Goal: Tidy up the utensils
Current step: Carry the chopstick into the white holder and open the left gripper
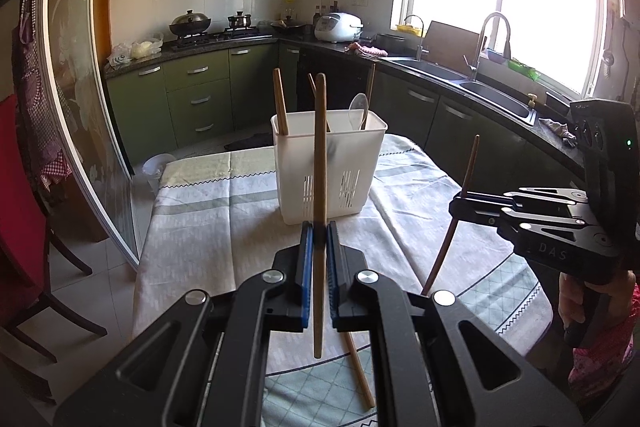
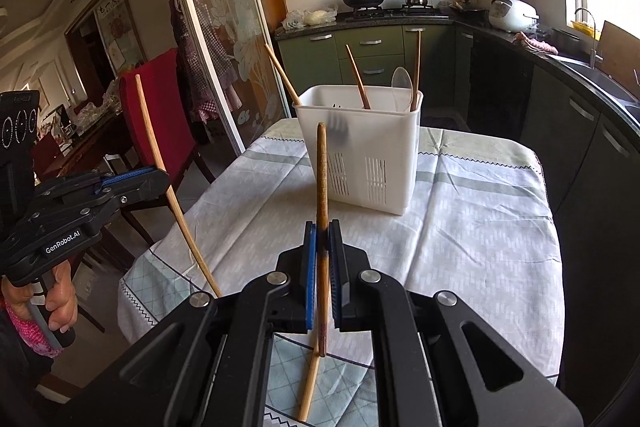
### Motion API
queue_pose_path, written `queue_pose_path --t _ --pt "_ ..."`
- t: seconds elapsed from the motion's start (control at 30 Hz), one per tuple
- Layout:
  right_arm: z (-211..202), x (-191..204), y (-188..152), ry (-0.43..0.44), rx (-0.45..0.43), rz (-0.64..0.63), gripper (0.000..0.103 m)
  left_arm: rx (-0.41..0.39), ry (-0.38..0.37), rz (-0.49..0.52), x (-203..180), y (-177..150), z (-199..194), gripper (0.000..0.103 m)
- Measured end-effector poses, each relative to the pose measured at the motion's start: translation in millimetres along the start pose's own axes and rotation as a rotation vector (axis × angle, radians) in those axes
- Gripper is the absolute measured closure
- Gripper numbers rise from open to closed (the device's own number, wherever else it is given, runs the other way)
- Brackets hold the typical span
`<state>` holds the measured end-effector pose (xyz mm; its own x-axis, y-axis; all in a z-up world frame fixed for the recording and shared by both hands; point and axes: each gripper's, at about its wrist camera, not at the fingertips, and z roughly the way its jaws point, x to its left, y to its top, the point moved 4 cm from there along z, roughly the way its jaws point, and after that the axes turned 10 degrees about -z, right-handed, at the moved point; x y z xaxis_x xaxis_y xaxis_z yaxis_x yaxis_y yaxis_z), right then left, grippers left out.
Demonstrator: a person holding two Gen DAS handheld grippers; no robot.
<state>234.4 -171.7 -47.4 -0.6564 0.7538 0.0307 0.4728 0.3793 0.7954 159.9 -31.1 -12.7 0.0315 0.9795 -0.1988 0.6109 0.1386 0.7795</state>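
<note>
**Two chopsticks held upright, caddy ahead**

Left gripper (image 1: 319,259): blue-padded fingers (image 1: 307,259) closed to a narrow gap on a pale wooden chopstick (image 1: 320,163), held near-vertical, most of its length above the pads. Right gripper (image 2: 322,259): likewise clamped, on a darker brown wooden chopstick (image 2: 322,179), also about upright.

The white slotted plastic utensil caddy (image 1: 332,155) stands towards the far edge of the cloth-covered table (image 1: 200,223), straight ahead of both grippers and apart from them. Neither is clearly nearer. Several chopsticks and a clear plastic spoon (image 2: 401,83) are already standing in it.

One more light wooden chopstick (image 2: 310,383) is lying flat on the cloth at the near edge, below the grippers.

Judged: both sticks' long axes roughly match the caddy's opening, so a lift over the rim and a straight drop is called for.
</note>
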Motion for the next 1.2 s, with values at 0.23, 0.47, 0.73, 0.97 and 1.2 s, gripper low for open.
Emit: queue_pose_path --t 0.23,0.47,0.73,0.97,1.2 --pt "-25 -8 13 -0.018 -0.051 -0.01 0.096 -0.076 -0.04 0.005 -17 61 -8 0.096" --pt "-36 -30 2 -0.031 -0.057 0.036 0.096 -0.239 -0.027 0.011 -41 145 2 0.096" --pt "-48 -56 -11 -0.053 -0.061 0.088 0.096 -0.261 0.029 0.007 -46 172 65 0.096" --pt "-55 -59 0 -0.047 -0.079 0.089 0.096 -0.179 0.078 -0.001 -30 154 110 0.096" --pt "-62 -54 51 -0.048 -0.154 0.071 0.096 -0.182 0.049 0.008 -23 143 88 0.075"
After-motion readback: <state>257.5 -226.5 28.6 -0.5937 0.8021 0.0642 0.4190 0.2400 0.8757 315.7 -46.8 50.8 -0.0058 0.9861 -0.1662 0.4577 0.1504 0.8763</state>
